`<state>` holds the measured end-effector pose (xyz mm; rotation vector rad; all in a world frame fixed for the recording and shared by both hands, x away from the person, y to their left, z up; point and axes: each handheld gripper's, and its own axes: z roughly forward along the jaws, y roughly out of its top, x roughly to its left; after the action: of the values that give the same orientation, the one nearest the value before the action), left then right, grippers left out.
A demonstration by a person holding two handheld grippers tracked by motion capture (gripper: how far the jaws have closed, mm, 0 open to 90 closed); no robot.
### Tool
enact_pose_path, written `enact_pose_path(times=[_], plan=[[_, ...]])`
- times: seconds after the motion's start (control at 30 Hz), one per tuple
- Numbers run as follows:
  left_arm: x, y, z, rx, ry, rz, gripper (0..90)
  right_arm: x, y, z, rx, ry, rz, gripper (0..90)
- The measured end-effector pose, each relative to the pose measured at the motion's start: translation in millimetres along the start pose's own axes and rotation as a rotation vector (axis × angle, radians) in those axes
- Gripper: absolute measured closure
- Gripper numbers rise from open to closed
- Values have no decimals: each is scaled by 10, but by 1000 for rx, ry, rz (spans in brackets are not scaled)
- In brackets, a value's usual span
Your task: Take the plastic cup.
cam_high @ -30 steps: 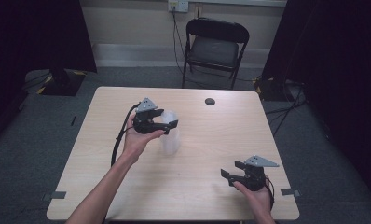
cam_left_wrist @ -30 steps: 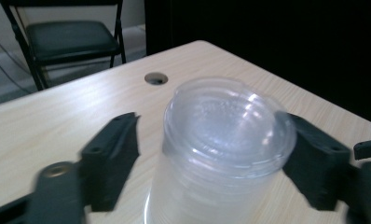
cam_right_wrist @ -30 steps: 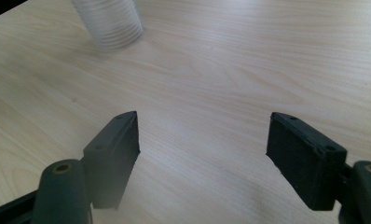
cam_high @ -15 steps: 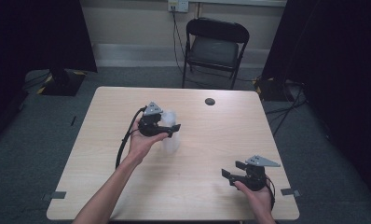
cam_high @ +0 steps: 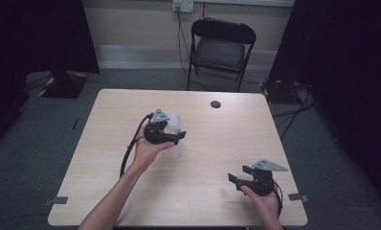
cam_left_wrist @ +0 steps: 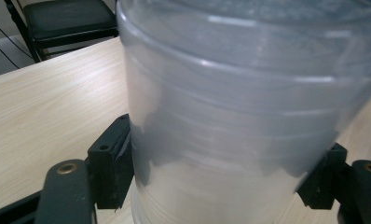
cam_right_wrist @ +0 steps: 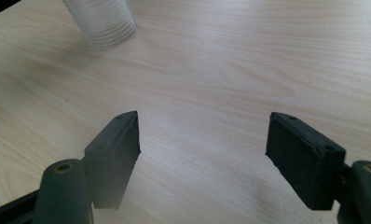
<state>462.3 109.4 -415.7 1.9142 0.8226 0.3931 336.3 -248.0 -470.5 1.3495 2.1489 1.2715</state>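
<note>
A clear ribbed plastic cup [cam_left_wrist: 230, 107] sits between the jaws of my left gripper [cam_high: 176, 136], which is shut on it near the middle of the table. In the high view the cup [cam_high: 175, 125] looks tilted and blurred. Its lower end [cam_right_wrist: 102, 21] appears at the top left of the right gripper view, just above the tabletop. My right gripper [cam_high: 239, 175] hovers near the table's front right corner. Its jaws stand wide open in the right gripper view [cam_right_wrist: 204, 154] with bare wood between them.
The light wooden table [cam_high: 217, 143] carries a small dark round thing [cam_high: 216, 104] near its far edge. A black folding chair [cam_high: 220, 48] stands behind the table. Dark curtains flank both sides. The left gripper's cable [cam_high: 131, 148] loops beside the forearm.
The left gripper has lifted the cup and carried it a little toward the table's far side, tilting it. The right gripper has stayed put.
</note>
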Motion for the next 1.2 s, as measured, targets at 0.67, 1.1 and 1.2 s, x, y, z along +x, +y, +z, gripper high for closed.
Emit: enact_pose_path(times=[0.67, 1.1, 1.2], plan=[[-76, 49, -29, -14, -19, 6, 317, 4, 6, 10, 0, 10, 2, 261], [-152, 145, -36, -16, -16, 41, 307, -3, 4, 4, -7, 16, 8, 262], [-150, 151, -54, -18, -9, 58, 303, -4, 4, 5, -8, 17, 8, 262]])
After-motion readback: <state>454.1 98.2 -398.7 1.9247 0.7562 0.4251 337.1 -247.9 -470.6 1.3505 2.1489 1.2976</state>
